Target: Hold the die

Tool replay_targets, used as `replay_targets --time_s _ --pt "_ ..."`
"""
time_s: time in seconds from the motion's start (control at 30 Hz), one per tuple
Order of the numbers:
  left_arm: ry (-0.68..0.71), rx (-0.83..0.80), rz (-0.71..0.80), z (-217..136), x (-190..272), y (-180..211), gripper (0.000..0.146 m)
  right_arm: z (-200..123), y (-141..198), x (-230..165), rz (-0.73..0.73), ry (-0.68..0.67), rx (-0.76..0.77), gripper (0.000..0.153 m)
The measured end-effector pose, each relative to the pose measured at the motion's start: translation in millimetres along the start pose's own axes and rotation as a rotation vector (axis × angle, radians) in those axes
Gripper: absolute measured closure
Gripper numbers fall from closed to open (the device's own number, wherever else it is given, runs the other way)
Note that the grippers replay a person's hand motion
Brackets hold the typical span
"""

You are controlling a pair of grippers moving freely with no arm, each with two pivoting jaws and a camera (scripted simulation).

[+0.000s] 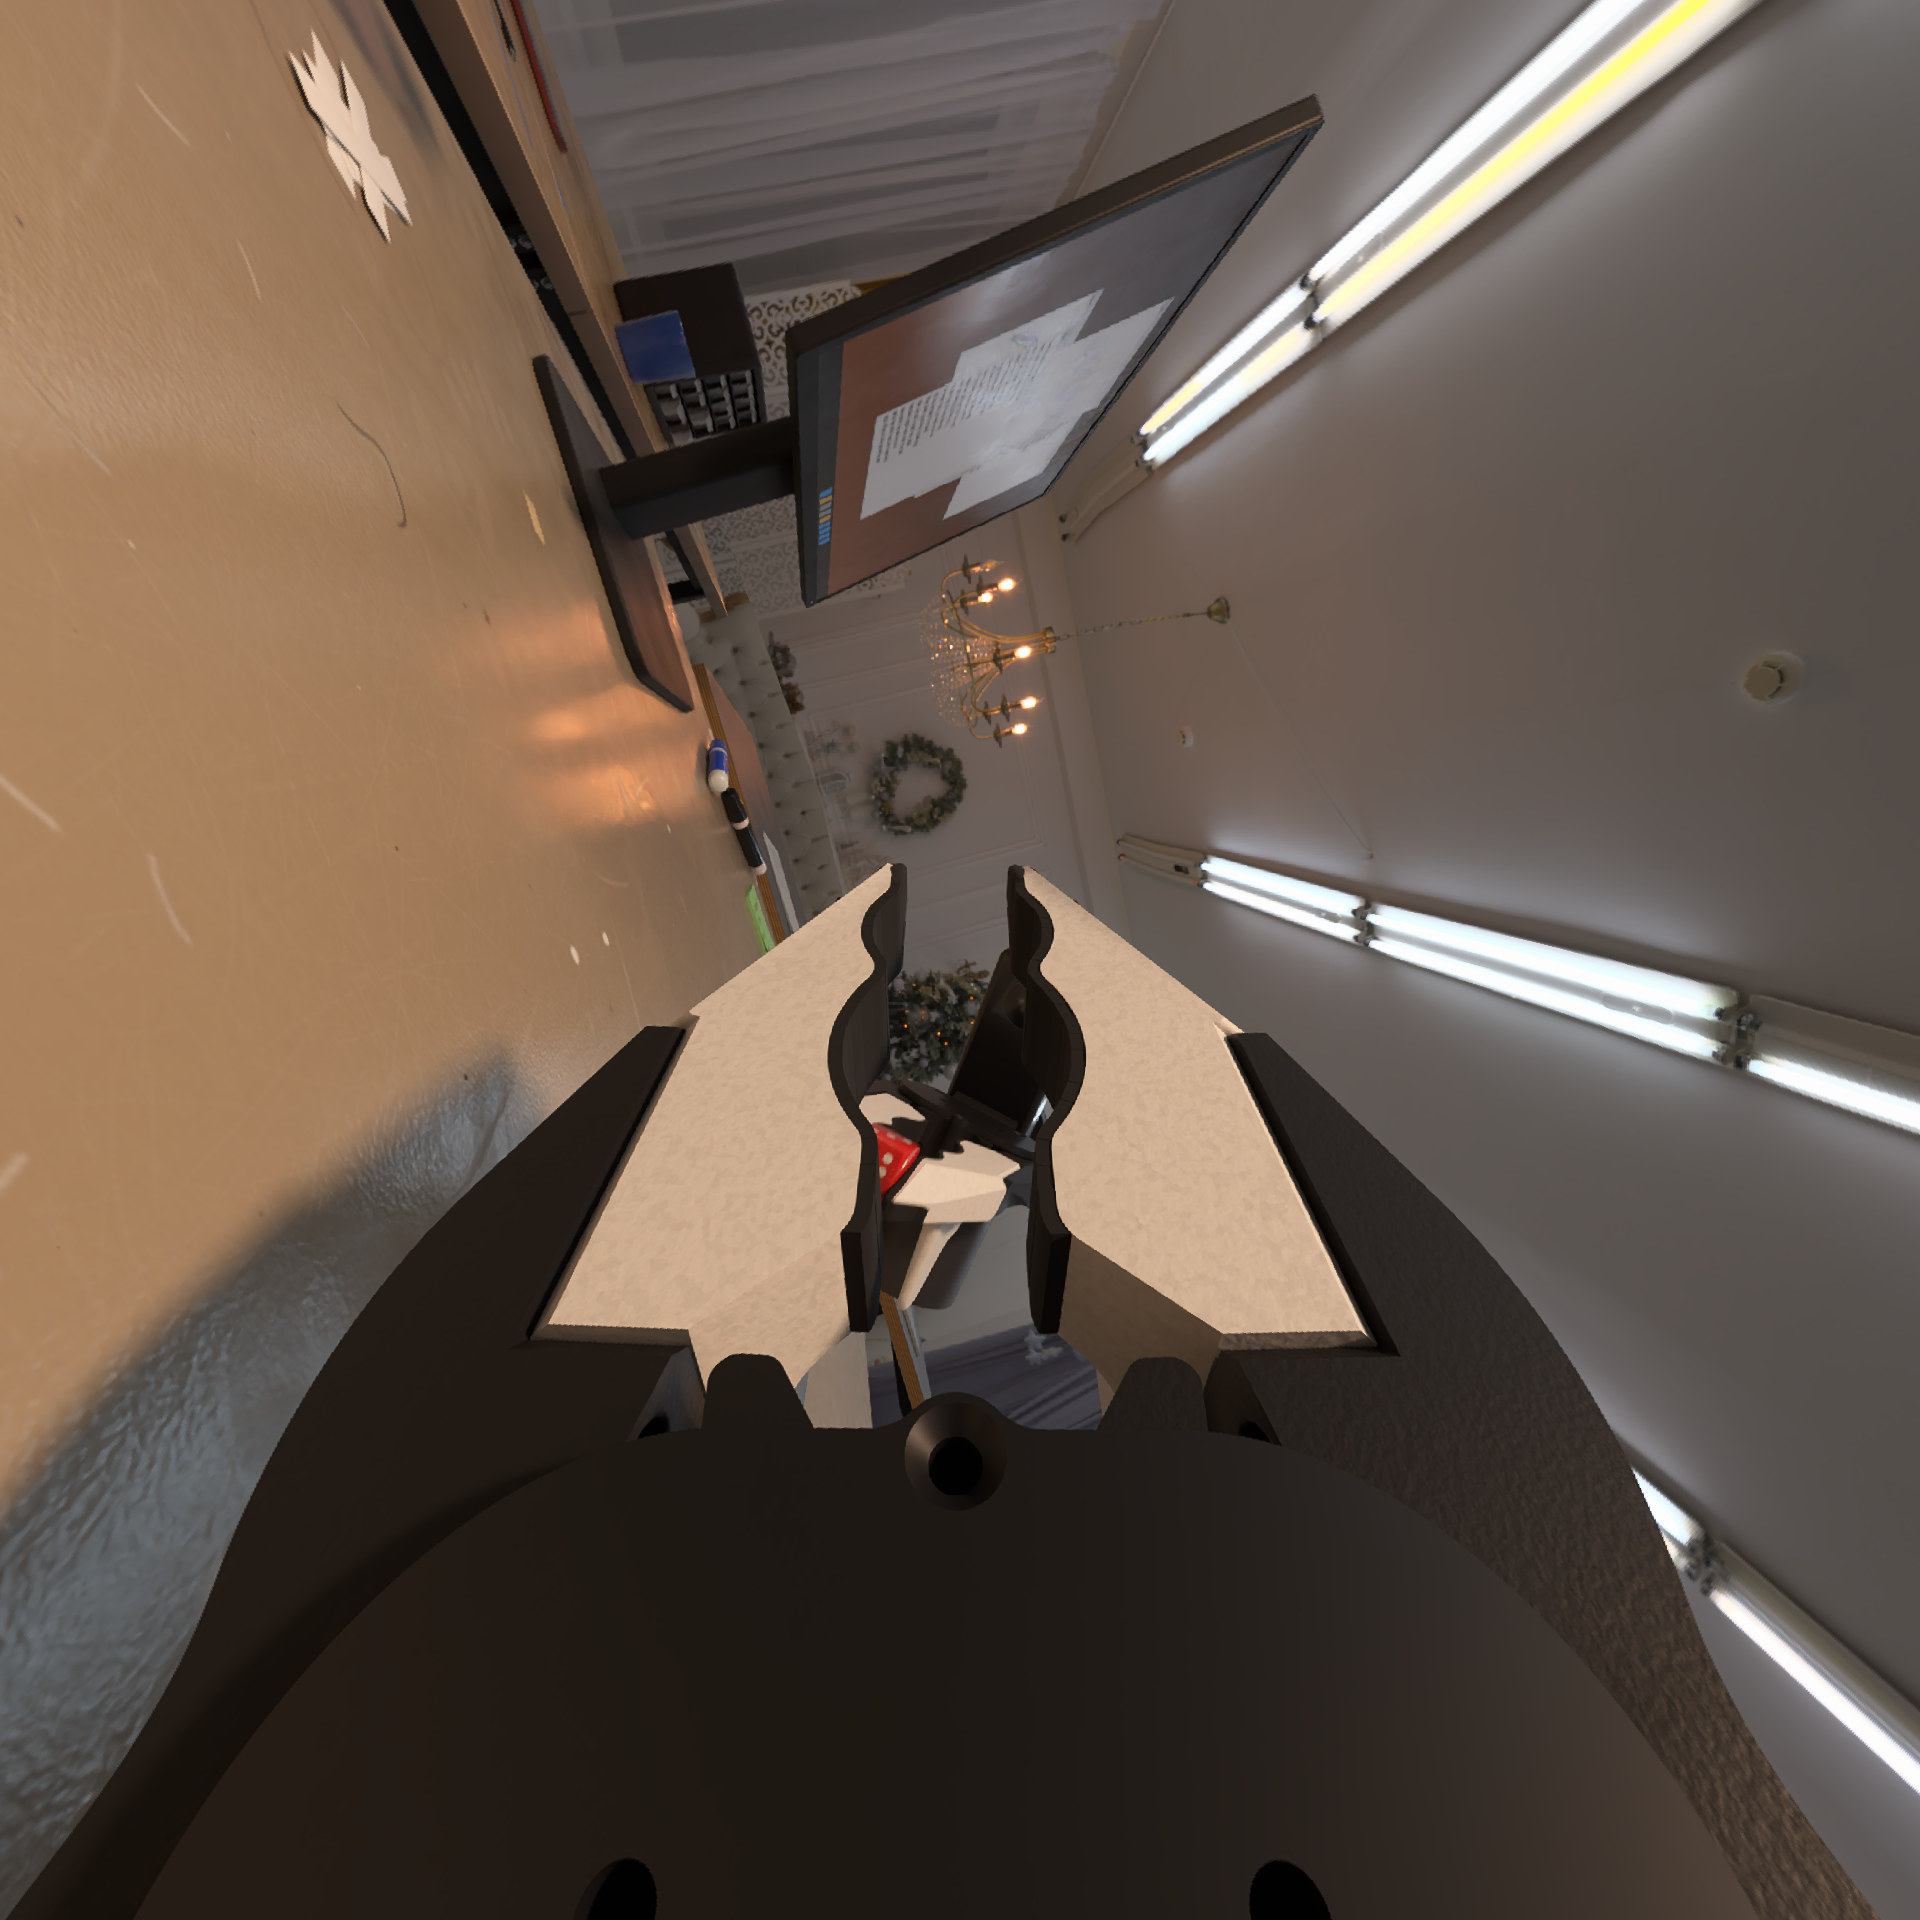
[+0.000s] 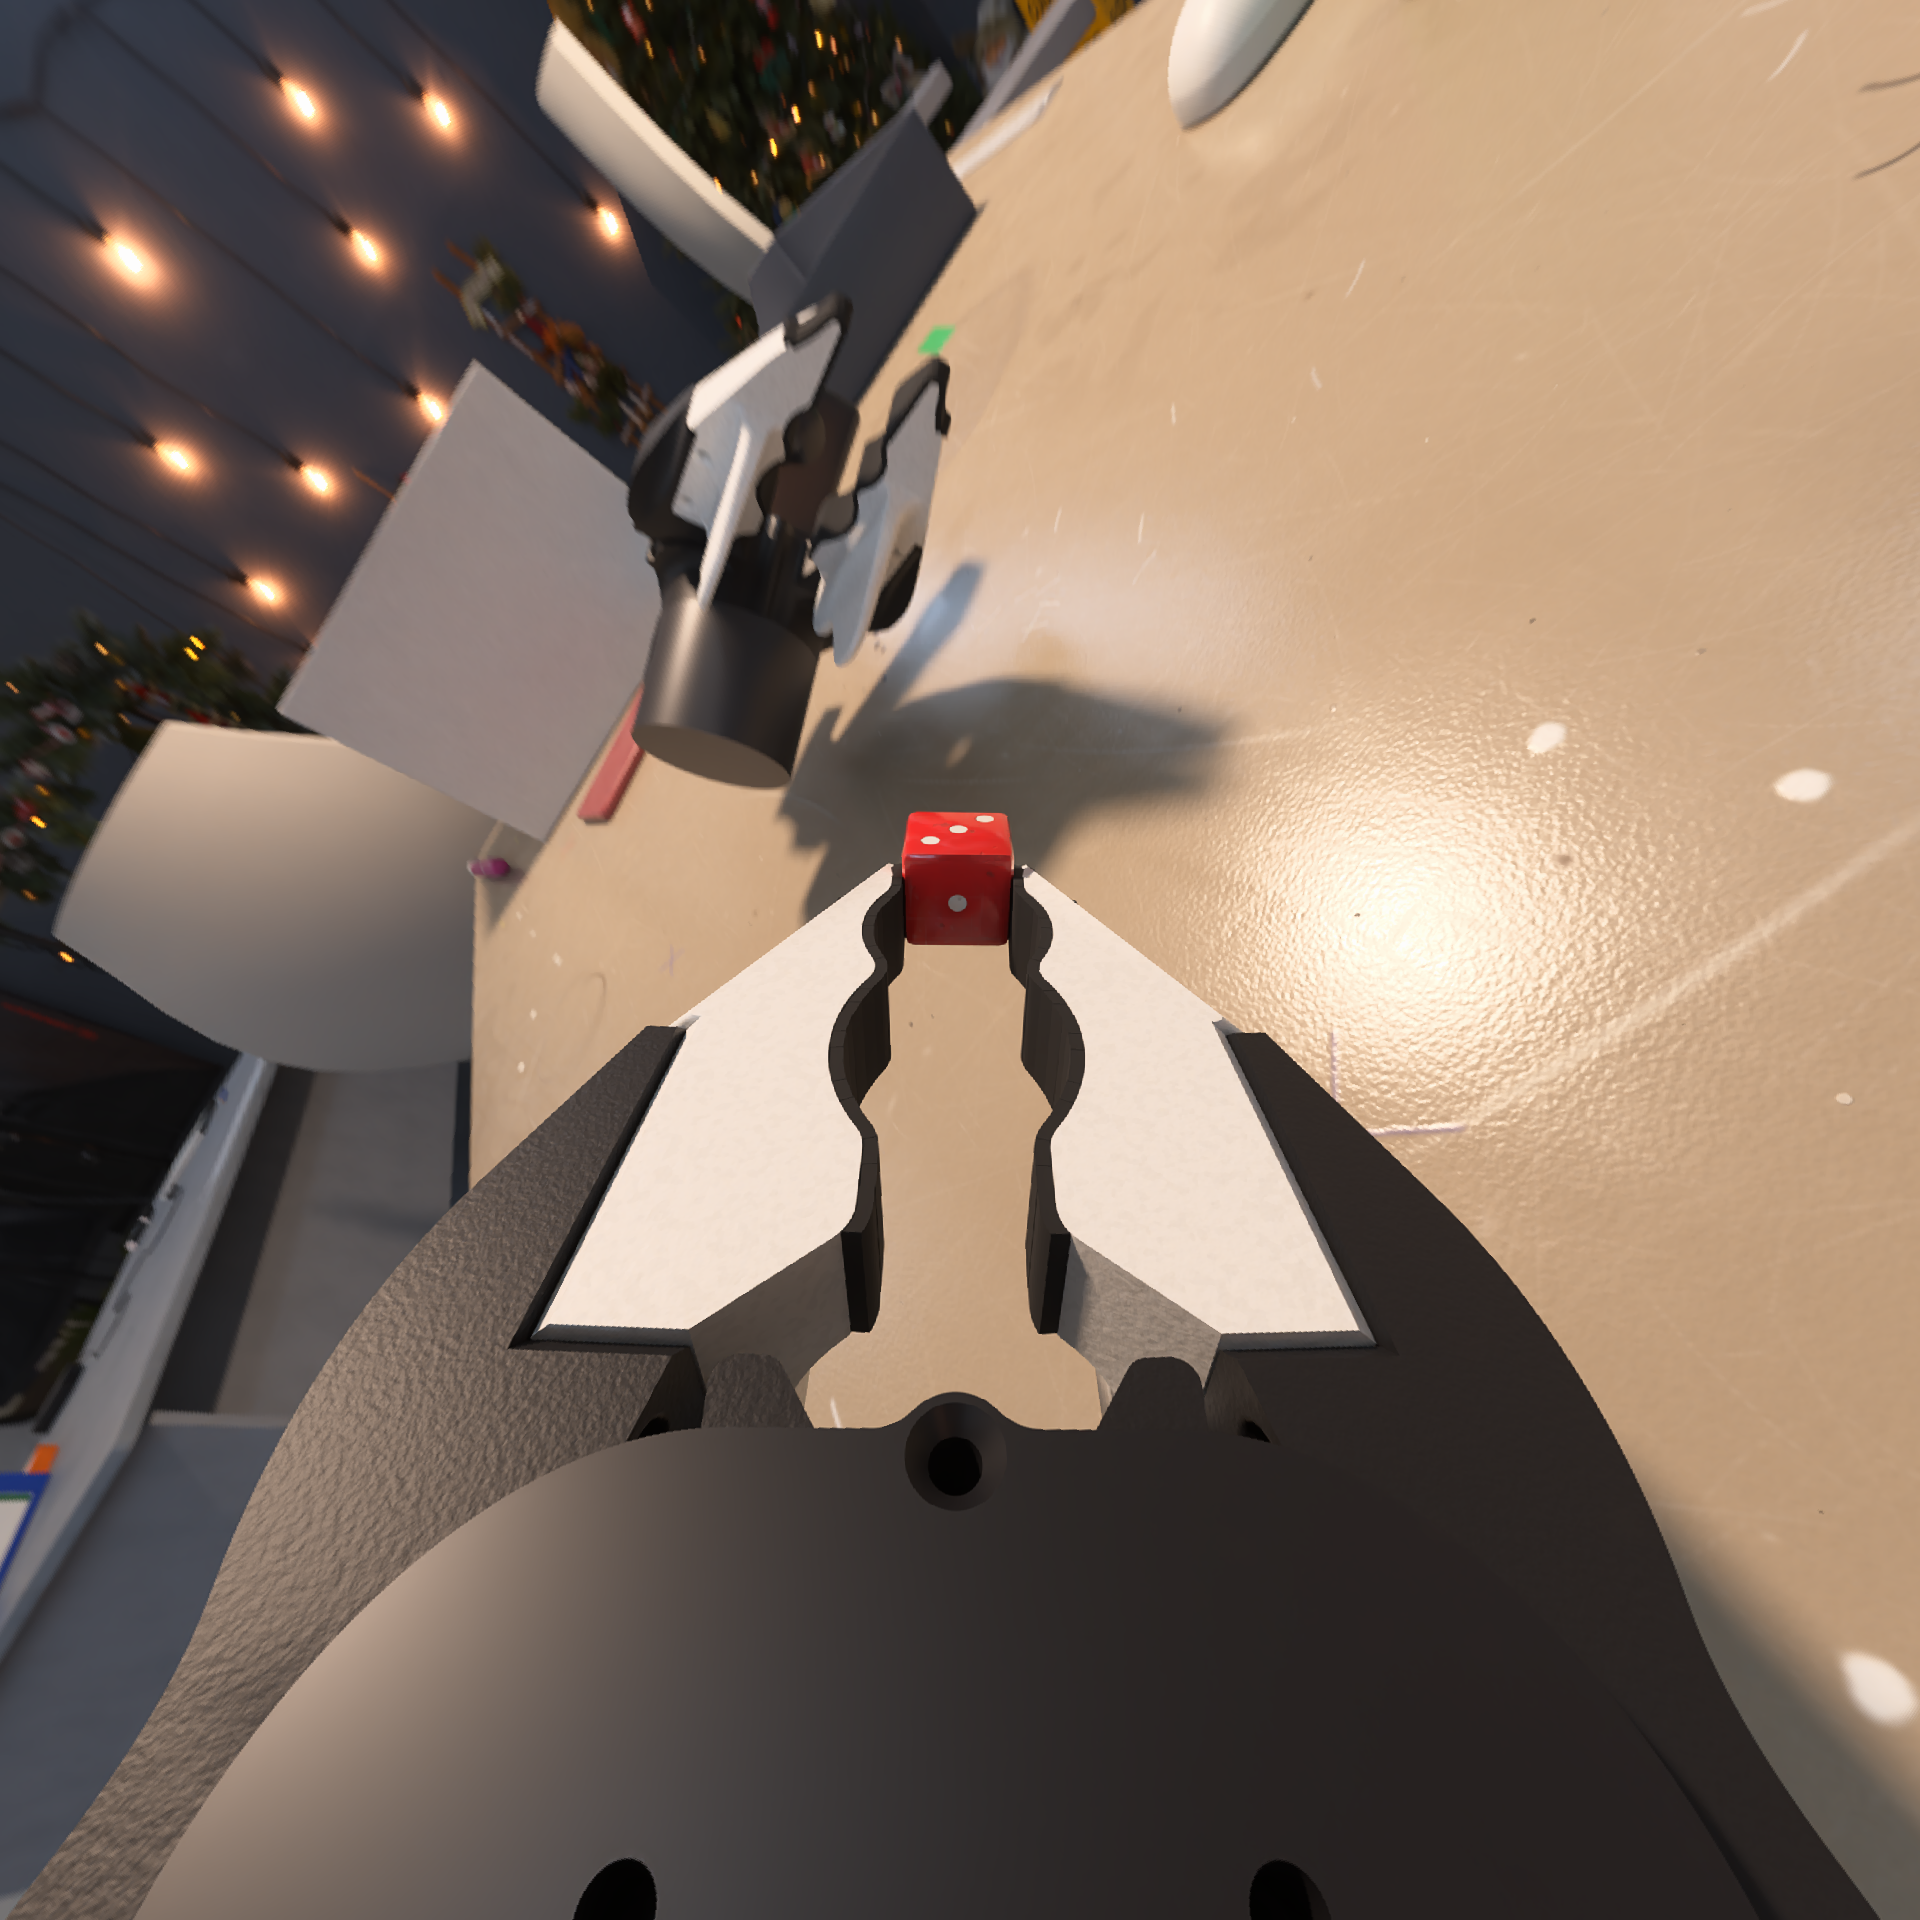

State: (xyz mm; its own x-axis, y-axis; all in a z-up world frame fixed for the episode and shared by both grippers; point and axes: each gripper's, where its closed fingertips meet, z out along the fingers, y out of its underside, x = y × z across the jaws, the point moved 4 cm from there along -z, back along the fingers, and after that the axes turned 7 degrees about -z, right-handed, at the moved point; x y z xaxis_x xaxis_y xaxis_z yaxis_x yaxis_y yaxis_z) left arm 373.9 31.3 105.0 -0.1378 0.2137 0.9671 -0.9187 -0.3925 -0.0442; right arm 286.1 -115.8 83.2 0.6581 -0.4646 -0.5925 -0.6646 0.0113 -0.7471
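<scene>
In the left wrist view, the tan table [image 1: 260, 644] is filling the left side, with a white paper cutout [image 1: 348, 140] lying far on it. Further right, a dark monitor [image 1: 997, 364] is standing on its flat base [image 1: 613, 540], and beside the base a blue and white marker [image 1: 717, 769] is lying near the table's edge. The left gripper [image 1: 956, 894] is pointing away over the table, and its fingers are standing a little apart with nothing between the tips. Through the gap, near the finger roots, a small part of the red die [image 1: 894, 1153] is showing, with the other gripper around it.

In the right wrist view, at the left past the table edge, a pale flat panel [image 2: 468, 592] and a red strip [image 2: 613, 769] are showing. Right of them the left gripper [image 2: 883, 374] is hanging above the table, well apart from the die, with its fingers parted and empty. In the middle, the right gripper [image 2: 956, 883] is closing its two fingertips on the red die [image 2: 956, 883], one tip touching each side. The die is sitting at the very tips; a face with one white dot is turning toward the camera. I cannot tell if the die is touching the table [image 2: 1455, 520]. At the far right top, a white rounded object [image 2: 1226, 52] is lying on the table.
</scene>
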Motion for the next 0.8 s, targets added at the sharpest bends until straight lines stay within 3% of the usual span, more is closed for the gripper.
replay_targets --time_s 0.3,0.8 --pt "0.002 0.001 0.001 0 0 -2 0.127 9 3 -12 -0.086 -0.043 -0.038 0.134" --pt "-0.001 -0.022 -0.019 3 -3 4 0.127 5 -7 -13 -0.026 -0.076 0.078 0.134"
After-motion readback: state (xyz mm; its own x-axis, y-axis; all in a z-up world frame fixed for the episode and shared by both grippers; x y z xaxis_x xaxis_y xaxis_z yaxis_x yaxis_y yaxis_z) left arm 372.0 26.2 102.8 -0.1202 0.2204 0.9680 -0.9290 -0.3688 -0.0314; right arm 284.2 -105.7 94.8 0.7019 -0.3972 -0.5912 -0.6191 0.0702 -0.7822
